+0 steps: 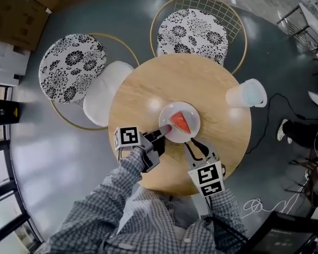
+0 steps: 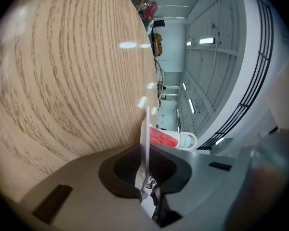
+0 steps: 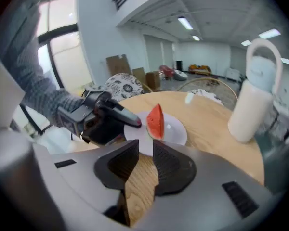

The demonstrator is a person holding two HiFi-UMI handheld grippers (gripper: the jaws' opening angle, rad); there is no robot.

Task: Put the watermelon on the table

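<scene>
A red watermelon slice (image 1: 180, 123) (image 3: 155, 121) stands on a small white plate (image 1: 189, 111) (image 3: 176, 130) near the middle of the round wooden table (image 1: 143, 89). My left gripper (image 1: 166, 129) (image 2: 145, 170) is shut on the plate's left rim (image 2: 145, 124). The thin edge runs between its jaws, and the watermelon (image 2: 163, 138) shows just past them. My right gripper (image 1: 193, 146) (image 3: 140, 158) hovers at the plate's near edge. Its jaws stand slightly apart with only bare table wood showing between them.
A white jug with a handle (image 1: 246, 95) (image 3: 255, 100) stands at the table's right edge. Two chairs with floral cushions (image 1: 69, 67) (image 1: 193, 30) and a white seat (image 1: 106, 91) ring the far side. A cable (image 1: 275, 110) lies on the grey floor.
</scene>
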